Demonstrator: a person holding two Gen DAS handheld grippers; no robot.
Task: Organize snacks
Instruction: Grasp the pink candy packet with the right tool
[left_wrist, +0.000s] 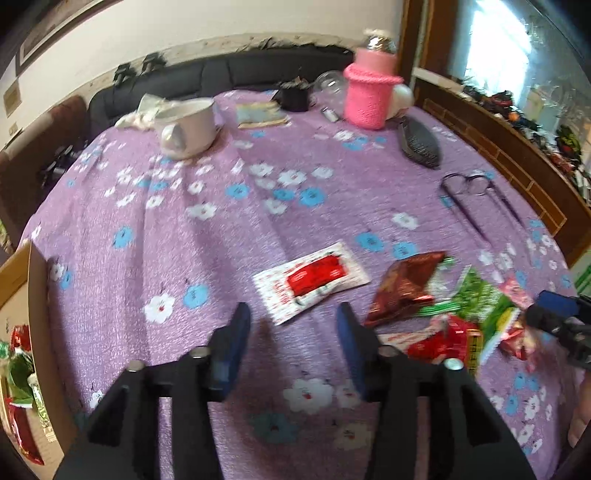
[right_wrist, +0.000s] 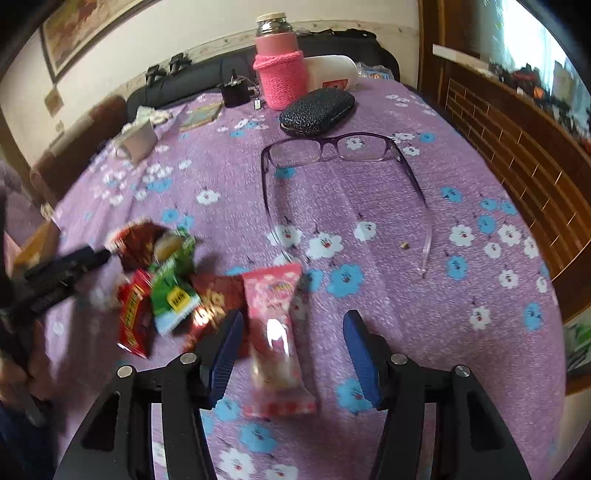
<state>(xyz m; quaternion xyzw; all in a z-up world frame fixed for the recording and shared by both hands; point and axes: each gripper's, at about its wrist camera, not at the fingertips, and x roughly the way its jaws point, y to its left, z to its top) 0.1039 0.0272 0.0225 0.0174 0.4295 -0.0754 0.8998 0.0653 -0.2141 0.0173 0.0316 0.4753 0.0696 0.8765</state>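
left gripper (left_wrist: 293, 314): jaws apart, empty; white-red packet (left_wrist: 312, 282) at 12 o'clock
right gripper (right_wrist: 293, 321): jaws apart around pink packet (right_wrist: 275, 332), no contact seen

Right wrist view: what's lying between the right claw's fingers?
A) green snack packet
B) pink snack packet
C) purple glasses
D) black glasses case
B. The pink snack packet lies on the purple floral tablecloth between the open fingers of the right claw, with no pad pressing on it; the purple glasses and black glasses case lie further off, and the green snack packet is over in the pile.
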